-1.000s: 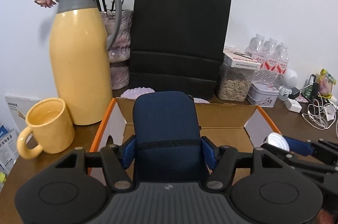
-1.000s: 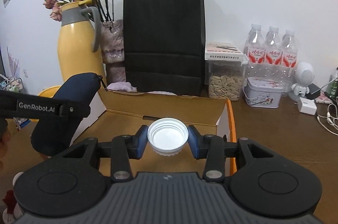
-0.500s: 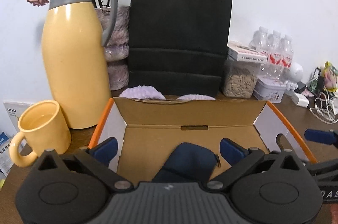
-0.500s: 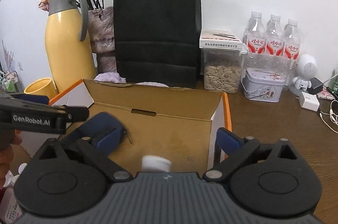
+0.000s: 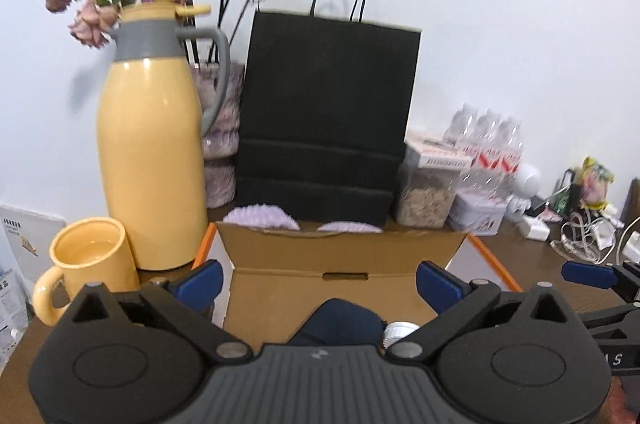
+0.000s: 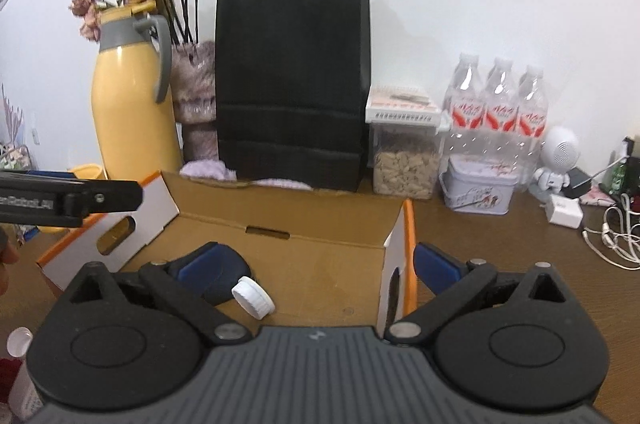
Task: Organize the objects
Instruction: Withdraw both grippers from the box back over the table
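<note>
Lying in cardboard box [image 6: 320, 224]: navy pouch [image 6: 224, 282], white ribbed cap [image 6: 253, 299] touching; both tools spread apart, empty

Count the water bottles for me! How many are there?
3. The water bottles stand in a row by the wall, behind the tin: left, middle, right. More could hide behind them.

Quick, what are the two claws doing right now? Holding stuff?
Left claw: open, holding nothing; its jaws just opened.
Right claw: open, holding nothing; its jaws just opened.
</note>
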Available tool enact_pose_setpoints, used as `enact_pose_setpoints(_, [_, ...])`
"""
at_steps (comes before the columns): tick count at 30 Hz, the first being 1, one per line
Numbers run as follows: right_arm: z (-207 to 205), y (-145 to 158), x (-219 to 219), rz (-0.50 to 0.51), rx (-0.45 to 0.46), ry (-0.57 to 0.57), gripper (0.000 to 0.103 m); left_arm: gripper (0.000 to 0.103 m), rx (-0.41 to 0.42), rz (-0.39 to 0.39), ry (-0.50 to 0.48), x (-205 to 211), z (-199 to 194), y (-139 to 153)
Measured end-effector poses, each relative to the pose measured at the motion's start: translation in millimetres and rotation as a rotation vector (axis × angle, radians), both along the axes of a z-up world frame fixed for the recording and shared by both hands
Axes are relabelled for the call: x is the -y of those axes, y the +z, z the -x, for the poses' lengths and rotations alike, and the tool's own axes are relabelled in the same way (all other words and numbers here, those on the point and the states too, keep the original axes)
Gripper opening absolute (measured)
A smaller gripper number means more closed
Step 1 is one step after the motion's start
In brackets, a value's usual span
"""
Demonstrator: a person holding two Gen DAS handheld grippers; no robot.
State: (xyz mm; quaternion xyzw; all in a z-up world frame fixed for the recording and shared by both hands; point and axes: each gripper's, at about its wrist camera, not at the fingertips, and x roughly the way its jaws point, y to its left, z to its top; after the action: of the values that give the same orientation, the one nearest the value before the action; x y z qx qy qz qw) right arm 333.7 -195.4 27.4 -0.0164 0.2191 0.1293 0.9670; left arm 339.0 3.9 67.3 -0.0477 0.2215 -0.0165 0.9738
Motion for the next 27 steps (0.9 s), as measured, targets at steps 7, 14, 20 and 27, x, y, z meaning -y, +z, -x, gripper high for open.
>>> enact_pose_setpoints(7, [39,11,4,-0.022,0.031,-0.005,0.103,0.103,0.022,-0.012,-0.007,5,38,10])
enact_pose_setpoints(14, [74,9,1,-0.022,0.015,-0.001,0.103,0.103,0.026,-0.008,-0.008,5,77,14])
enact_pose_setpoints(20, [107,5,1,-0.031,0.007,0.008,0.103,0.103,0.025,-0.027,0.007,2,115,15])
enact_pose_setpoints(27, [142,3,2,-0.038,-0.002,0.015,0.103,0.103,0.014,-0.044,0.045,-7,151,18])
